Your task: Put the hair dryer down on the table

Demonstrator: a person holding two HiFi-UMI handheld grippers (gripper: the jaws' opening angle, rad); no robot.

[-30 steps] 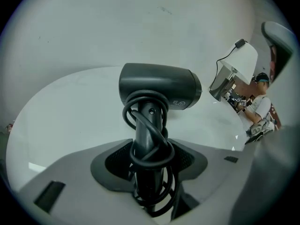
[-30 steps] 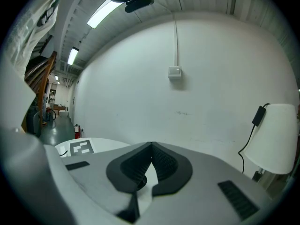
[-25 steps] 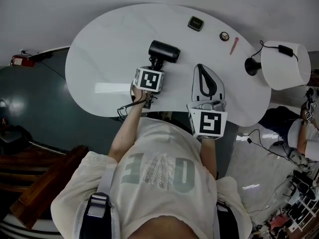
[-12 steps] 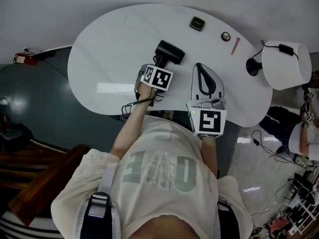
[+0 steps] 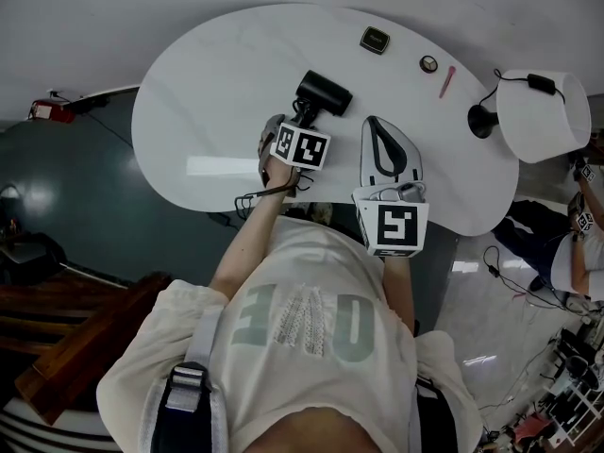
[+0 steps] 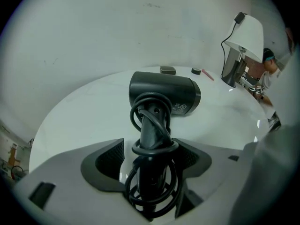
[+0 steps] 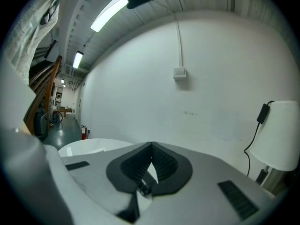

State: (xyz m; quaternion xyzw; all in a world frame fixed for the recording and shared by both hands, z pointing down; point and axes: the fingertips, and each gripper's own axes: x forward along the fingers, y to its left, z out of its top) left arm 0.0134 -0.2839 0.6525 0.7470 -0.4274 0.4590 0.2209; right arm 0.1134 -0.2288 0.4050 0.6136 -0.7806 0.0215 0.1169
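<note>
Left gripper [image 5: 301,121] [image 6: 150,159] tips steeply down over the counter [image 5: 208,102]; its jaws have just been opening and stand wide, with the one hair dryer's [image 5: 323,92] [image 6: 164,92] cord-wrapped handle loose between them; the dryer lies on the counter, barrel at 1 o'clock from the marker cube; the right gripper [image 5: 377,126] [image 7: 151,148], at 3 o'clock from the left, is held about level, jaws together and empty; two grippers, one lamp [image 5: 543,111] at the 3 o'clock edge, one pink stick [image 5: 446,81], one round thing [image 5: 429,63], one small dark square [image 5: 375,40].
</note>
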